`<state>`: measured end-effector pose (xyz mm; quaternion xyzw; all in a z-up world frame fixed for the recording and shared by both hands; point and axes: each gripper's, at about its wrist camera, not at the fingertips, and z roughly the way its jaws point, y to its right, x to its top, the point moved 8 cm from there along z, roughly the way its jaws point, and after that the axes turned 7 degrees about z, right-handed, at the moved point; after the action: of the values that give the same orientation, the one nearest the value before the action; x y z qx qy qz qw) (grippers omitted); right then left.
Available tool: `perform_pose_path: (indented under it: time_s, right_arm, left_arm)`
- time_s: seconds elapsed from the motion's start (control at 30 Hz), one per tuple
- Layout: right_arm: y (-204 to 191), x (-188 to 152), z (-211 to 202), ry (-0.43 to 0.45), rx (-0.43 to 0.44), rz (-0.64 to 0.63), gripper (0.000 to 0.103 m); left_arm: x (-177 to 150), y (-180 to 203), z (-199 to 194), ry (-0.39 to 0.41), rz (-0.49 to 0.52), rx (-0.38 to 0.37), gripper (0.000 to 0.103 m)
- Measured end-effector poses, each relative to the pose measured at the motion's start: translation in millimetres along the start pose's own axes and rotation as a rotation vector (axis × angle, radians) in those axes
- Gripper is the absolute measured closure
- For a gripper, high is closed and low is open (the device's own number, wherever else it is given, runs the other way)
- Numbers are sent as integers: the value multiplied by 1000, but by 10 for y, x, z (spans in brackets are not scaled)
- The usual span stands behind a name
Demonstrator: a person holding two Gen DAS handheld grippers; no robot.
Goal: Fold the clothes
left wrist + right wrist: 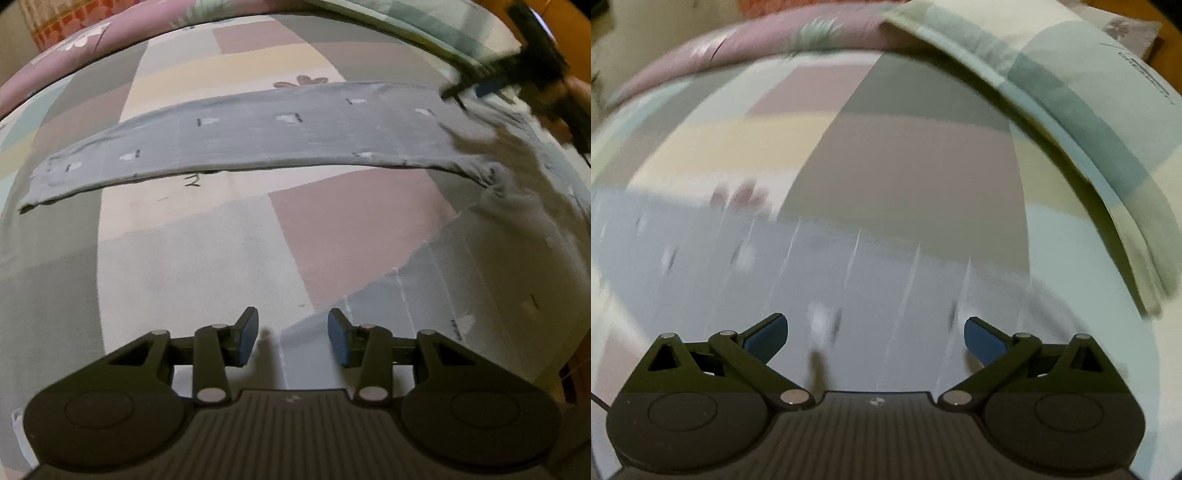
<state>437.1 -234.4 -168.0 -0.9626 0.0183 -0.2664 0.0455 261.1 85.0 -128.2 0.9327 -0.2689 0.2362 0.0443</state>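
A grey garment [258, 136] with small white-and-black marks and thin pale lines lies spread on the patchwork bedsheet [184, 251] — both the left gripper [291, 338] and right gripper [875, 338] hover empty, jaws apart.

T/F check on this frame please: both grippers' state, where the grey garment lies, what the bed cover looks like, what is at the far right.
1. The left gripper is shut on cloth. False: open, holding nothing.
2. The right gripper is open. True.
3. The grey garment lies spread on the patchwork bedsheet. True.
4. The bedsheet is plain white. False: blocks of pink, grey, cream and green.
5. A folded blanket lies at the far right. True.
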Motion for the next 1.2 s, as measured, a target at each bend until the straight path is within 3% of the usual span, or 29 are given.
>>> perform_pose_path:
  time_s: [0.17, 0.27, 0.4, 0.5, 0.67, 0.8, 1.07, 1.2]
  right_arm:
    - [-89, -538, -70, -92, -26, -92, 0]
    - [-155, -578, 156, -103, -52, -89, 0]
    - [-301, -334, 264, -42, -12, -54, 0]
    - [-238, -273, 50, -9, -5, -23, 0]
    - [-112, -740, -422, -18, -2, 2, 0]
    - [-116, -1128, -407, -41, -56, -27, 0]
    - [-126, -861, -138, 6, -78, 4, 0]
    - [-119, -1110, -374, -12, -57, 53, 0]
  left_arm:
    - [-10, 126, 4, 8, 23, -23, 60]
    - [-8, 190, 1, 10, 25, -27, 60]
    - [15, 289, -50, 12, 37, -32, 60]
    - [16, 362, -95, 17, 64, -32, 60]
    - [-26, 471, -92, 6, 62, -36, 59]
    - [-37, 578, -59, -2, 59, -51, 59]
    - [-75, 713, -38, -31, 107, -58, 59]
    - [-76, 740, -45, -34, 121, -63, 59]
